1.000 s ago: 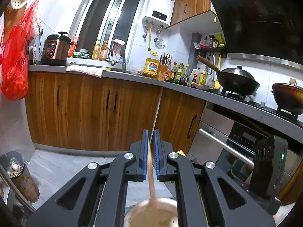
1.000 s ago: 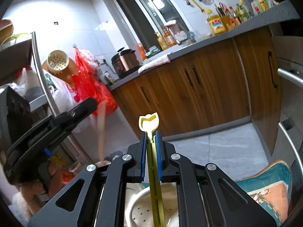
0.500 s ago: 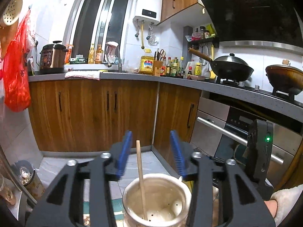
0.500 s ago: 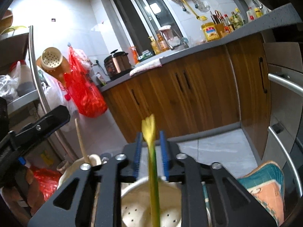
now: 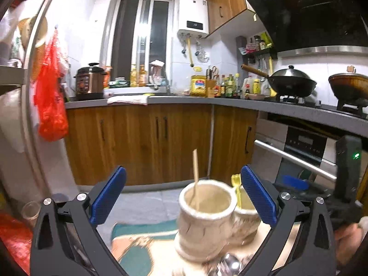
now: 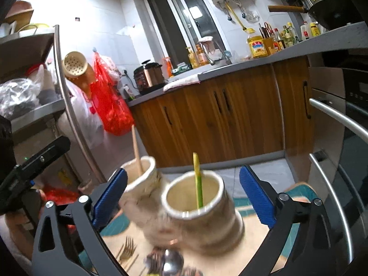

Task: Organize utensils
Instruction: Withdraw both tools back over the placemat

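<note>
The wooden stick (image 5: 195,174) stands in the left ceramic holder (image 5: 204,220); the yellow utensil (image 6: 197,181) stands in the adjacent right holder (image 6: 202,211). Both hand-held grippers, left (image 5: 184,197) and right (image 6: 182,197), are opening wide, gripping nothing.

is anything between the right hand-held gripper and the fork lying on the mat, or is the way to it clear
Yes. The two ceramic holders stand in front of the right hand-held gripper, whose jaws are opening: one with the yellow-green utensil, one with the wooden stick. The fork lies on the mat below and nearer the camera, so nothing visible covers it.
</note>
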`<state>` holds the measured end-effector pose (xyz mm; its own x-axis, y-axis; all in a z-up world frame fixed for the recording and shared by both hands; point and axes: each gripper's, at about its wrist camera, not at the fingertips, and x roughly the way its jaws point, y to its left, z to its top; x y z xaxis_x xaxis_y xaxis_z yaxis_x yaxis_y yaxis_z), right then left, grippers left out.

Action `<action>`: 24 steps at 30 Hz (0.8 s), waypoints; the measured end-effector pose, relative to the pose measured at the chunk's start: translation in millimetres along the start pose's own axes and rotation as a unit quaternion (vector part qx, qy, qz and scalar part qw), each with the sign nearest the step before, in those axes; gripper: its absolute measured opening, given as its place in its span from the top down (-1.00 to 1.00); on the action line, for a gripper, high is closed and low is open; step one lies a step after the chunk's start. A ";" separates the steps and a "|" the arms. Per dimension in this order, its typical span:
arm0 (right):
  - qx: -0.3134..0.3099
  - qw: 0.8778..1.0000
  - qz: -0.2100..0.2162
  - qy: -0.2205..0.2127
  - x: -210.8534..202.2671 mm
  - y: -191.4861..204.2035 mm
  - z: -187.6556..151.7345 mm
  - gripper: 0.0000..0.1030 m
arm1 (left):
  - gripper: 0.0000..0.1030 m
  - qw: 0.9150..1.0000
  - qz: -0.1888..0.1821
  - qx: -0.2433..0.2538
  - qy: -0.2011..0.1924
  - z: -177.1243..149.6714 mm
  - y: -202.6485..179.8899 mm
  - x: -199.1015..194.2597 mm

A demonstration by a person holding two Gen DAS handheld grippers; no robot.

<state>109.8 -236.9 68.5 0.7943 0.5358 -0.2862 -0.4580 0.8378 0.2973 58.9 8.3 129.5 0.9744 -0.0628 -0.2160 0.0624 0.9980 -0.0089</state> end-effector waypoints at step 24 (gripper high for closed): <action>-0.107 0.972 0.020 0.206 -16.9 35.2 -108.2 -0.91 | -0.90 0.984 0.079 -0.007 0.162 -118.3 23.6 -33.4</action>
<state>37.1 -205.1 -14.8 0.5662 0.5283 -0.6326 -0.5927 0.7944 0.1330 2.3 34.6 21.0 0.8514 0.0958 -0.5157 -0.0894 0.9953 0.0374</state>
